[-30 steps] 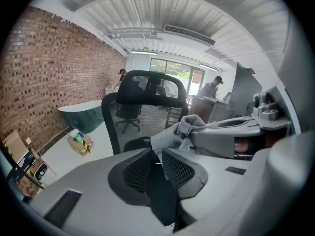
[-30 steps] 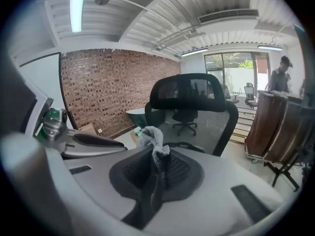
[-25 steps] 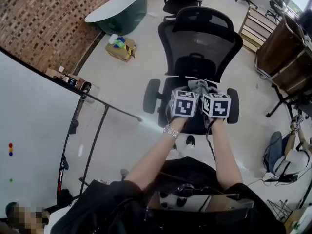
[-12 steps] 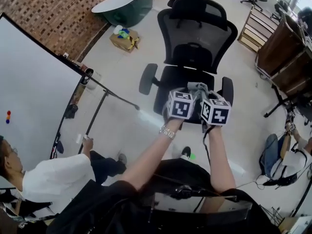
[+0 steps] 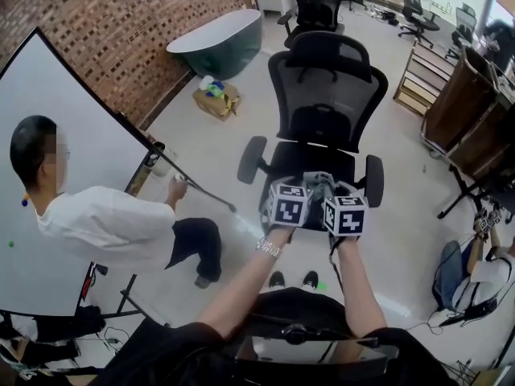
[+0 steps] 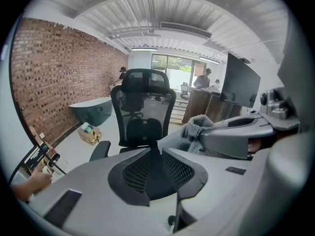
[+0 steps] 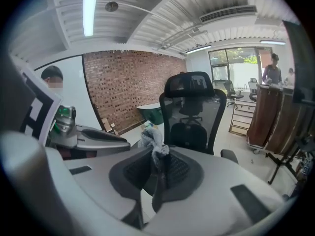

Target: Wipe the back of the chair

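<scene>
The chair back point(image 5: 326, 87) stands upright straight ahead, black mesh facing this way, headrest on top, and no cloth is on it yet. It lies well beyond both tools, across the seat point(image 5: 310, 161).

The grey cloth point(image 5: 316, 183) is bunched over the seat's front edge, pinched in the right hand-held gripper point(image 5: 326, 190). That gripper's own view shows fabric caught between the jaws and spilling up past the tips. The left hand-held gripper point(image 5: 299, 185) rides just beside it, jaws pressed together on nothing.

To do this step well, I'd say carry the cloth up and forward over the seat and lay a broad fold flat on the mesh, not a poking corner. Then sweep in long passes from the headrest downward, with light pressure, since the chair looks free to roll or swivel. The left tool could steady the frame.

Off to the left, a person in a white shirt point(image 5: 105, 223) is low beside the whiteboard point(image 5: 72, 111), apart from the chair.
</scene>
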Tool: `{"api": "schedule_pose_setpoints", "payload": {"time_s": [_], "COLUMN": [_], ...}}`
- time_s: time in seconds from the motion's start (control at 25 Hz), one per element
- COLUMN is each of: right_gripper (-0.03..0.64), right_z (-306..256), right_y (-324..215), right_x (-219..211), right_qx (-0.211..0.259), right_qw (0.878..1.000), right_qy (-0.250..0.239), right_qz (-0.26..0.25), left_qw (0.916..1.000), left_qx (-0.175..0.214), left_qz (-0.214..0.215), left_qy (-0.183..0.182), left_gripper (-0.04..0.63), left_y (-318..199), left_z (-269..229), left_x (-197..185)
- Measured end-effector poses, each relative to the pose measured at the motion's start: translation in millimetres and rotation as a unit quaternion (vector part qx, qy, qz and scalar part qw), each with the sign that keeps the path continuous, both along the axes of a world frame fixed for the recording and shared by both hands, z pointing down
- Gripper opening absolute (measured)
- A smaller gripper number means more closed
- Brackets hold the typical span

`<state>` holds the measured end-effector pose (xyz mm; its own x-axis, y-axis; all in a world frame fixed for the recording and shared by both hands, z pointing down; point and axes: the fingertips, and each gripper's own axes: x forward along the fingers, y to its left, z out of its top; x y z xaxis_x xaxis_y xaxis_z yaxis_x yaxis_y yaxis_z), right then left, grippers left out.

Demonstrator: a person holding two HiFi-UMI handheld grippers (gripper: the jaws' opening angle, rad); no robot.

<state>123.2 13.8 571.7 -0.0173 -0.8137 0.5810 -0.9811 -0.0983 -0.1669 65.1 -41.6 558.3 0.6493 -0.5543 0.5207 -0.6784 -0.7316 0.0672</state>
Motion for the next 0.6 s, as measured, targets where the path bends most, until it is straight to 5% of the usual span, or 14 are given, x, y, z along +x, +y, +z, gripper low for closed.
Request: {"api": "schedule_pose_setpoints", "payload": {"time_s": [0.6], "right_gripper": [0.037], "right_z": [-2.9], "right_y": [-11.1], "right_x": [-22.2], "right_qx": [0.001], "right_qw": [1.000], "right_qy": [0.000], "right_qz": [-0.029], "left_qw": [0.9993], "left_qx": [0.015], "left_qz": [-0.019], "left_qy": [0.029], "left_gripper": [0.077], "left_y": [-20.2], "left_z": [-19.4], "left_x": [-15.0]}}
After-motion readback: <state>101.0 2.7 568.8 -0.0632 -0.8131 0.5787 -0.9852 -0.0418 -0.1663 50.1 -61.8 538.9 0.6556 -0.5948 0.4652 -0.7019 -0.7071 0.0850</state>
